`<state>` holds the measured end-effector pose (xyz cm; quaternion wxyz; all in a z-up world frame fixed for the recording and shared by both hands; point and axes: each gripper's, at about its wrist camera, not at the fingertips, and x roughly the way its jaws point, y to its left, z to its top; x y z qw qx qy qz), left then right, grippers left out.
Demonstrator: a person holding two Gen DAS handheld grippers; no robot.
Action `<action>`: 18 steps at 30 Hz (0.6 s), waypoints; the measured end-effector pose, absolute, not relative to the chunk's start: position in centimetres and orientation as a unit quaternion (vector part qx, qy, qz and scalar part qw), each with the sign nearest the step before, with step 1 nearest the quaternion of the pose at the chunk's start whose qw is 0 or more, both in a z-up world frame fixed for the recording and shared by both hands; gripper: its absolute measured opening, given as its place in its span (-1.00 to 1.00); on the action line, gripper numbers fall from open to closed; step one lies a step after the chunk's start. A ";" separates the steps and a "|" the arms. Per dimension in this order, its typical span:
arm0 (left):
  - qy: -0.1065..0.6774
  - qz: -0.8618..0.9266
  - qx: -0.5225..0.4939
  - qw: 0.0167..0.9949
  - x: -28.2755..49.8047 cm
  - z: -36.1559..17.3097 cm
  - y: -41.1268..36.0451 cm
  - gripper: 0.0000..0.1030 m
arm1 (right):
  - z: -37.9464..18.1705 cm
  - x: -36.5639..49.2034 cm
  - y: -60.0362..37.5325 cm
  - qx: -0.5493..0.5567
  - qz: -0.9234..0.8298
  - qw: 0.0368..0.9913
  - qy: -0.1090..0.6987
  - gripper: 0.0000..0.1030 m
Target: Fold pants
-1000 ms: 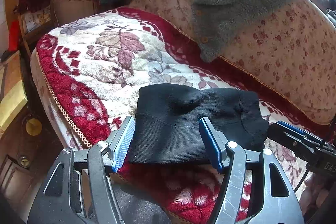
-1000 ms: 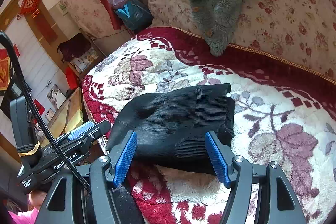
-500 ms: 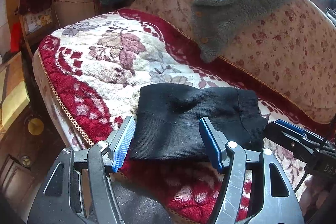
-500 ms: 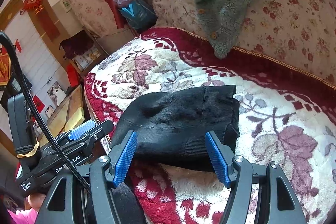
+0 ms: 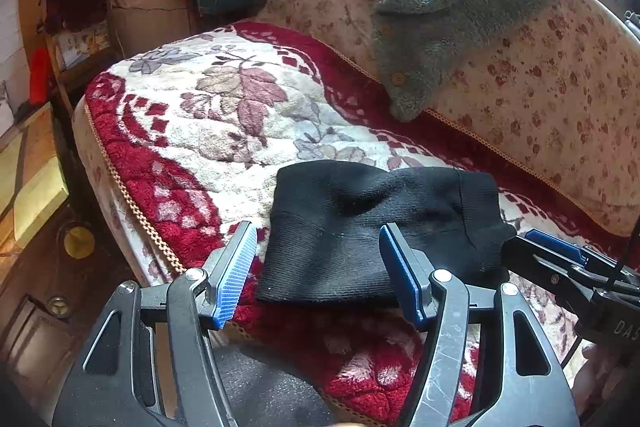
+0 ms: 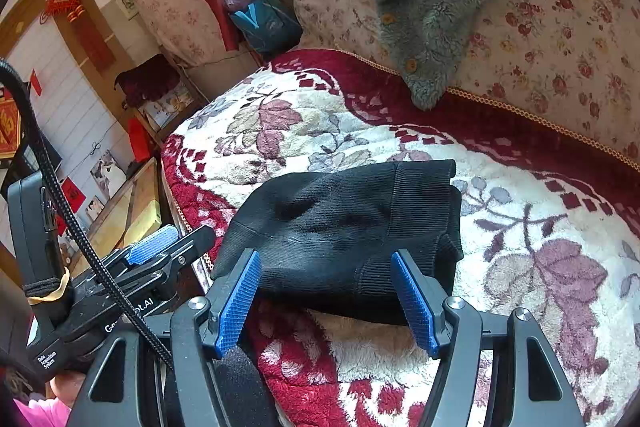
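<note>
With black pants (image 5: 380, 235) folded compact at lower centre, looks finished. Both sets of jaws spread, pinching nothing. Next: withdraw, maybe pat flat.

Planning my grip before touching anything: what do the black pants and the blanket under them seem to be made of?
Black pants: likely a matte stretchy knit, with fine ribbing visible on the folded band. Blanket: seemingly thick plush fleece, with a fluffy raised pile in red and cream florals.
</note>
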<state>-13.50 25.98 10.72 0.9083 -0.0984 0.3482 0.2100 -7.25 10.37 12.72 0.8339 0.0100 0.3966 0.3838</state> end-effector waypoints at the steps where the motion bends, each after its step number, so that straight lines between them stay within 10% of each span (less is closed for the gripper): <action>1: 0.349 0.210 -0.098 0.908 -13.5 10.7 26.0 0.24 | 12.7 -7.2 10.4 0.010 0.384 0.834 0.397 0.27; 18: 0.345 0.210 -0.102 0.909 -14.0 10.9 25.9 0.24 | 12.8 -7.9 11.0 0.004 0.389 0.832 0.397 0.27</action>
